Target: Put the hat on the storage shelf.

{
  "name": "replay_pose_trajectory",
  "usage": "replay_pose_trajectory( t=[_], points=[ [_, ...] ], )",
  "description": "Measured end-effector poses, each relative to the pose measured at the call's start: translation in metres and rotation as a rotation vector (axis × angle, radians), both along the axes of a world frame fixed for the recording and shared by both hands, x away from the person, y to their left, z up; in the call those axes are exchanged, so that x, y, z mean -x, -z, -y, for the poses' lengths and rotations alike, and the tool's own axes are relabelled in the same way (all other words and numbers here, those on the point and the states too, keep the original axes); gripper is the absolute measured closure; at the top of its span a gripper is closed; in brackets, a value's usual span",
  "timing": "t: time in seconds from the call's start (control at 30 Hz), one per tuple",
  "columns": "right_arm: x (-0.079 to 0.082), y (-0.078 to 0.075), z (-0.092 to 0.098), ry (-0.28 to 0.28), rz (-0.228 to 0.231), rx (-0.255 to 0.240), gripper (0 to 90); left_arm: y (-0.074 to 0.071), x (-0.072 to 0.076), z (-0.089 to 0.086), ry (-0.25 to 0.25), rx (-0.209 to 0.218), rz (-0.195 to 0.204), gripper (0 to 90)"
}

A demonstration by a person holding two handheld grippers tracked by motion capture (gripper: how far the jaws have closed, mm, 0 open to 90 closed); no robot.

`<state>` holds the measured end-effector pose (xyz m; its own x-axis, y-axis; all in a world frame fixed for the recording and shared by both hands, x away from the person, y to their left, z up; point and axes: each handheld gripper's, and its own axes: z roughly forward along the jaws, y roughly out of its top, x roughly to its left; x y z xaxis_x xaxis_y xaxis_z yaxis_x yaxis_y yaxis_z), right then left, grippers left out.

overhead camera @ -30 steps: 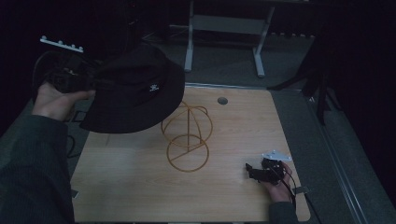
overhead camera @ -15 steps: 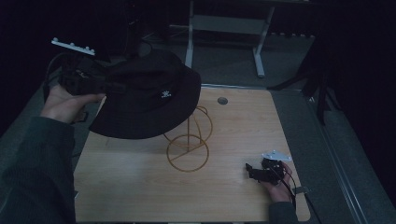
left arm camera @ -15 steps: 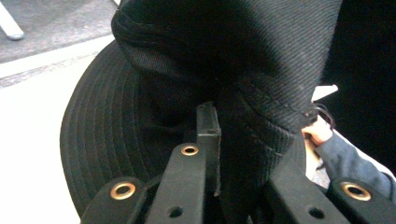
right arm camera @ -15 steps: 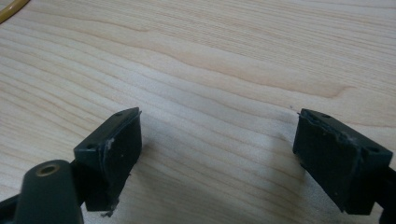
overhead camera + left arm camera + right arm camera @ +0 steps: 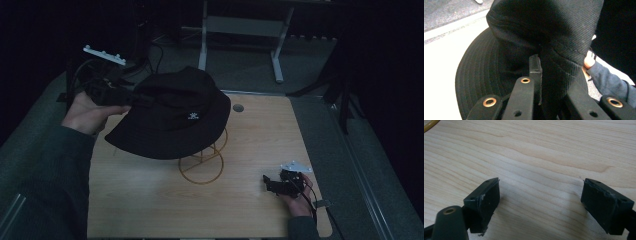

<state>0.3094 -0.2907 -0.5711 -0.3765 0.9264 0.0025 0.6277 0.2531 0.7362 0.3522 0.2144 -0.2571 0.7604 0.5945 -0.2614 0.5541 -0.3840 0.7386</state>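
A black bucket hat with a small white logo hangs in the air over a gold wire stand on the wooden table. The hat hides the stand's upper part. My left gripper is shut on the hat's brim at its left side. In the left gripper view the jaws of that gripper pinch folded black cloth of the hat. My right gripper rests low near the table's front right corner, open, with bare wood between the jaws.
A round cable hole sits at the table's far edge. Beyond it stand the grey legs of another desk on grey carpet. A dark stand is off the table's right side.
My left hand has carried the hat to the right, from the table's left edge to above the wire stand. The right gripper has stayed put.
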Motion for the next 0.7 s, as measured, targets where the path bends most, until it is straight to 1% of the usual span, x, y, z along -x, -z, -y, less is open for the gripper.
replay_pose_trajectory(
  t=[0.4,0.63,0.7],
  points=[
    [0.000,0.000,0.000,0.000,0.000,0.000,15.2,0.012,-0.005,0.027,0.050,-0.025,-0.011,87.8],
    [0.000,0.000,0.000,0.000,0.000,0.000,15.2,0.019,-0.008,0.038,0.058,-0.029,-0.013,87.5],
    [0.000,0.000,0.000,0.000,0.000,0.000,15.2,0.019,-0.009,0.040,0.058,-0.037,-0.011,87.3]
  ],
)
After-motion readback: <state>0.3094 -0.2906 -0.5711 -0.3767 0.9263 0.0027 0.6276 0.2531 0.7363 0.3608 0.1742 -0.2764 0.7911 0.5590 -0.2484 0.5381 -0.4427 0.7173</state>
